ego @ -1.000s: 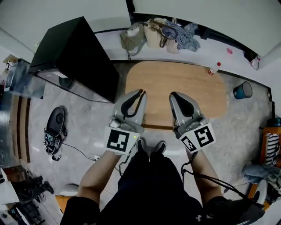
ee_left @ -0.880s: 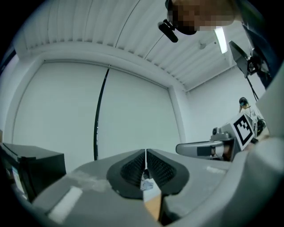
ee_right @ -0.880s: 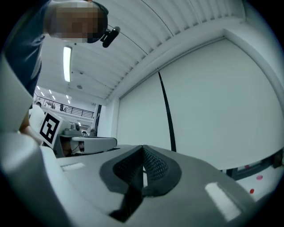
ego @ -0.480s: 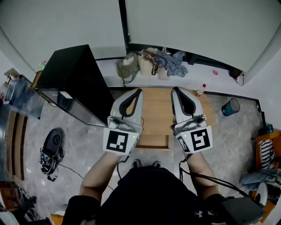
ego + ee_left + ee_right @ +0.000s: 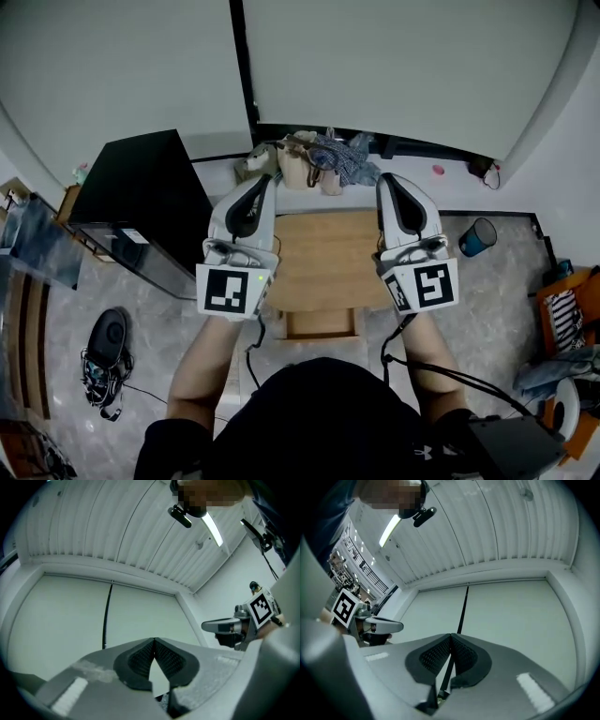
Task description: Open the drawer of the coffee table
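The wooden coffee table (image 5: 323, 251) lies far below, seen in the head view. Its drawer (image 5: 321, 324) stands pulled out from the near edge. Both grippers are held high above the table and point up at the white wall. My left gripper (image 5: 265, 180) is shut with nothing between its pads (image 5: 140, 657). Empty too, my right gripper (image 5: 384, 180) has its pads (image 5: 464, 654) pressed together. The left gripper view (image 5: 153, 640) and the right gripper view (image 5: 450, 635) show only wall and ceiling beyond the tips. Neither gripper touches the table or drawer.
A black cabinet (image 5: 141, 187) stands left of the table. Bags and clothes (image 5: 314, 159) lie against the wall behind it. A blue bin (image 5: 477, 236) sits on the floor at right, a black device with cables (image 5: 106, 336) at left. Wooden furniture (image 5: 572, 300) is at far right.
Both grippers have risen and tipped upward from over the table toward the wall. The head view has pulled back, so the table looks smaller and the open drawer shows.
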Motion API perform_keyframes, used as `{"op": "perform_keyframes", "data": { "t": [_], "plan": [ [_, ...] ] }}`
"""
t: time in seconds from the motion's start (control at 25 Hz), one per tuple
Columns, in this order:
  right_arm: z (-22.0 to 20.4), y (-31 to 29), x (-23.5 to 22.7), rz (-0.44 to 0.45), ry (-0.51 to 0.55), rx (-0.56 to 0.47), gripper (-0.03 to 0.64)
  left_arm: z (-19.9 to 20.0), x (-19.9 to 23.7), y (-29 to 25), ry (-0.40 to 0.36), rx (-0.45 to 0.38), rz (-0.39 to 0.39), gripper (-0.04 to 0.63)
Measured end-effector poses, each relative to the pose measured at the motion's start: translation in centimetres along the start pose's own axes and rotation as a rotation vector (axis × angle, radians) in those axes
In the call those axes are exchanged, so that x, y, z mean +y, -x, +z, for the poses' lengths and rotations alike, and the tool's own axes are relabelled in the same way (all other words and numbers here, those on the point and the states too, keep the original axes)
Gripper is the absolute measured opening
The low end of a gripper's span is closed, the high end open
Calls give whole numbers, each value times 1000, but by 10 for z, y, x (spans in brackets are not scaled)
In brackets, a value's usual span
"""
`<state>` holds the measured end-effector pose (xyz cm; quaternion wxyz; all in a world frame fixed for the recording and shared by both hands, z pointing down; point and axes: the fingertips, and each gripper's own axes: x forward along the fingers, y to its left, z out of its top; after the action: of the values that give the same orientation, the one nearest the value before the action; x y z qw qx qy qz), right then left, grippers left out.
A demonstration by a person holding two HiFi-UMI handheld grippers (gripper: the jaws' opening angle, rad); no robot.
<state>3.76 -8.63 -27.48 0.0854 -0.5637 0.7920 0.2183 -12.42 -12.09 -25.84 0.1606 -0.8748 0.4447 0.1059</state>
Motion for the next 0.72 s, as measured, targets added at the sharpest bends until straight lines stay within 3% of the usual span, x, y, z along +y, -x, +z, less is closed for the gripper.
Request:
{"op": "perform_keyframes", "data": {
  "t": [0.32,0.72],
  "plan": [
    [-23,-15,-39,-87,-12,61,-2,-17,67,-12,-25,-3,78,2],
    [-48,-16,-36,-93,-46,116,-2,-40,80,0,9,51,93,2]
  ]
}}
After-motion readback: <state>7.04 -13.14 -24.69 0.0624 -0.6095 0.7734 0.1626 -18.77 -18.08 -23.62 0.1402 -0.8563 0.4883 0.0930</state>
